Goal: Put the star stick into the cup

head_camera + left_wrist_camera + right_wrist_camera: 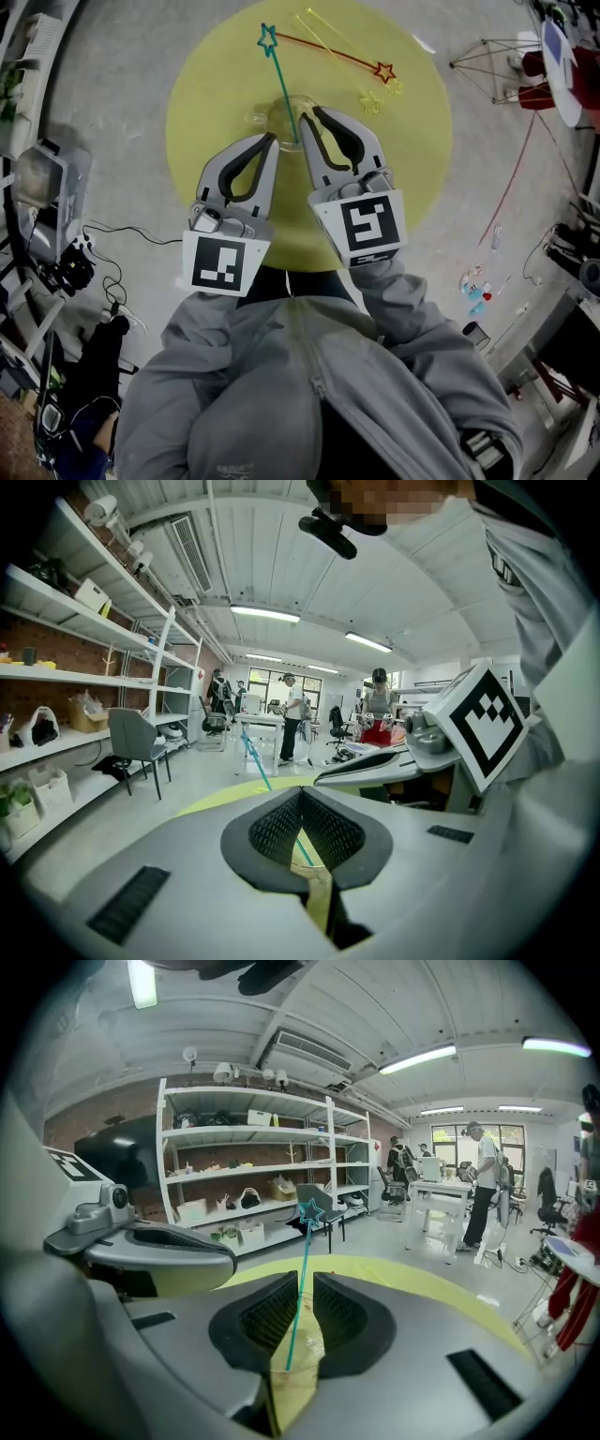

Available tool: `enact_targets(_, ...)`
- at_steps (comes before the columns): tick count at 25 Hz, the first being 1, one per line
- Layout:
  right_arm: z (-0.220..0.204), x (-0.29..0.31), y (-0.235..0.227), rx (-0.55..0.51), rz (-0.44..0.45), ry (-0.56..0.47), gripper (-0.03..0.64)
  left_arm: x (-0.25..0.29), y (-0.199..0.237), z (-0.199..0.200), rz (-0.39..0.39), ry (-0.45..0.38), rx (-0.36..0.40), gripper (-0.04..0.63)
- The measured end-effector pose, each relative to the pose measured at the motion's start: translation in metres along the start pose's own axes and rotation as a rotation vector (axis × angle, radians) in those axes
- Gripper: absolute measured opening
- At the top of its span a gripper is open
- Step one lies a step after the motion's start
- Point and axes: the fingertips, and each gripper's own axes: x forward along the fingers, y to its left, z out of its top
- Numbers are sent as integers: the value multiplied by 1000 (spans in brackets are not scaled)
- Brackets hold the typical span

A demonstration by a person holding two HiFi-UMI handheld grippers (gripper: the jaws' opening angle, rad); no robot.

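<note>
I see the round yellow bench (412, 178) with open room L & R, its edges well apart from both grippers. L gripper (268, 141): jaws together, tips at the cup's near rim. R gripper (313, 114): jaws a narrow slit apart, pinching nothing. Clear cup (281, 114) sits mid-bench. The teal star stick (281, 82) stands in it, leaning away. Red star stick (330, 52) & yellow star stick (372, 101) lie nearer the far edge.

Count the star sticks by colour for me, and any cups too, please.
Blue stick: 1
Red stick: 1
Yellow sticks: 2
Cup: 1
Total: 5
</note>
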Motion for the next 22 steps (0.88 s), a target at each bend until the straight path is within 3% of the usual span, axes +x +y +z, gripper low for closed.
enact_targets(9,40,-51,-3,25,-79,-66,38,-25,-20,52,14,-64,29,17)
enact_targets(22,123,-156,25,-17,-97,-198,37,-95,-68,146,41,-180,106,17)
